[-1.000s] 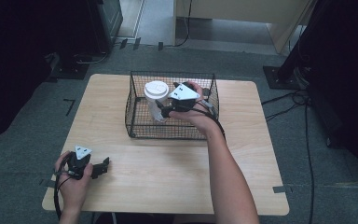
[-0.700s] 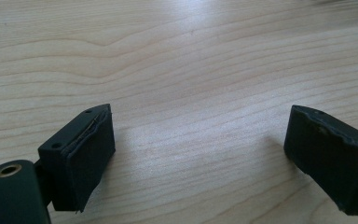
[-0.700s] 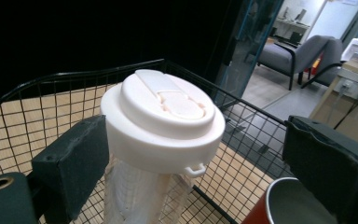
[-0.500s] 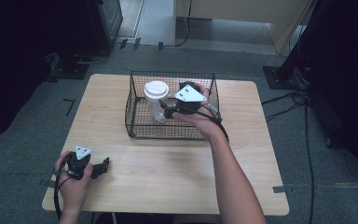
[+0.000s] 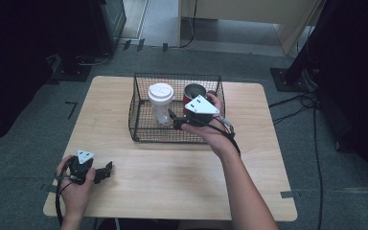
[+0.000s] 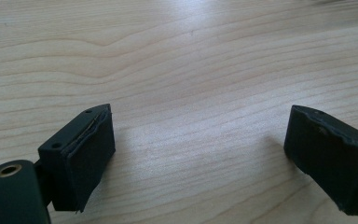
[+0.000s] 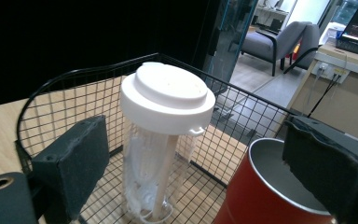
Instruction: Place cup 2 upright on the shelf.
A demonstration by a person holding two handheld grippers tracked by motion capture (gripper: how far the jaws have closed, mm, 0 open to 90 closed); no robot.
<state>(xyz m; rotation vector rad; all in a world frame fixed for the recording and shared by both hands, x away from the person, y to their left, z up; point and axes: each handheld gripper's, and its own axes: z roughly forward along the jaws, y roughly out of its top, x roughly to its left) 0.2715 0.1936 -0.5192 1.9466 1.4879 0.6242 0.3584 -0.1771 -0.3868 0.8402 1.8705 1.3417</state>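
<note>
1. The clear cup with a white lid (image 5: pixel 161 103) is seen standing upright inside the wire basket (image 5: pixel 139 129), in its left half, and the red cup (image 5: pixel 193 92) stands just beside it to the right; both are judged to be already placed in the basket
2. The right claw (image 5: pixel 175 118) is held inside the basket, near the clear cup, and in the right gripper view its jaws are set wide apart, with nothing clamped between them; the clear cup (image 7: pixel 161 135) is framed between them but farther off, and the red cup (image 7: pixel 265 186) sits close under the right-hand jaw
3. Whether the cup has just been let go or is about to be gripped cannot be told from this moment alone
4. The left claw (image 5: pixel 106 171) rests on the counter (image 5: pixel 182 177) at the near left corner, well apart from the basket, with its jaws open over bare wood in the left gripper view
5. The basket's mesh walls and the red cup are judged to be the main obstructions: little room is left beside the right claw for turning or lifting out without a rim being knocked
</note>
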